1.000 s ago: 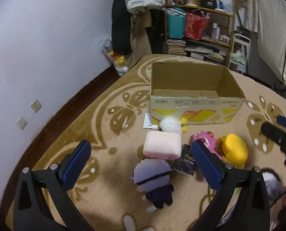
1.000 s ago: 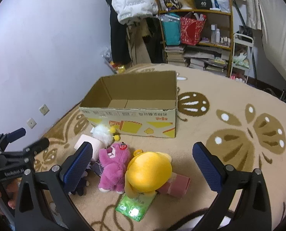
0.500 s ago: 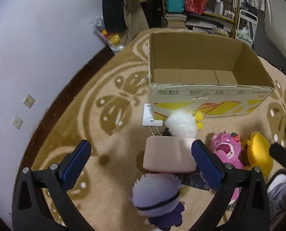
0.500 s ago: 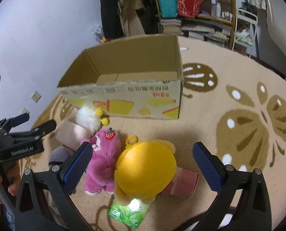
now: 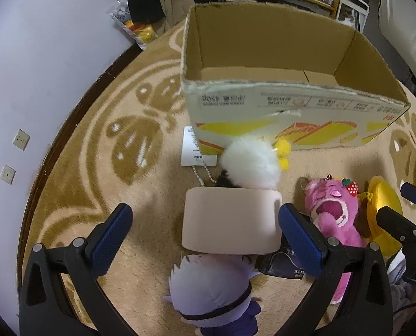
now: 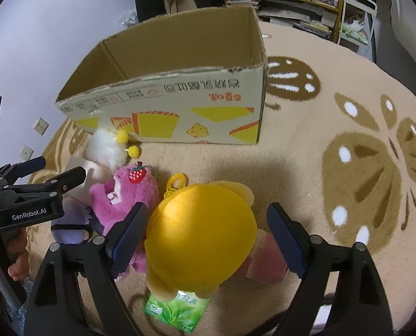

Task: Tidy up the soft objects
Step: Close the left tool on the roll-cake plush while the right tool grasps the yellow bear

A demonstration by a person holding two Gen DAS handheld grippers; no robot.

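Over the last second both grippers have been brought down closer to the toys heaped in front of the cardboard box, which holds nothing yet. The left gripper is spread wide around the pink cushion, and the right gripper is spread around the yellow plush. 2 grasps are judged imminent; neither is closed.

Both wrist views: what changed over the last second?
Both tools came down and forward: the left tool now straddles the pink cushion, the right tool the yellow plush. Both open, nothing gripped. Toys and cardboard box unmoved.
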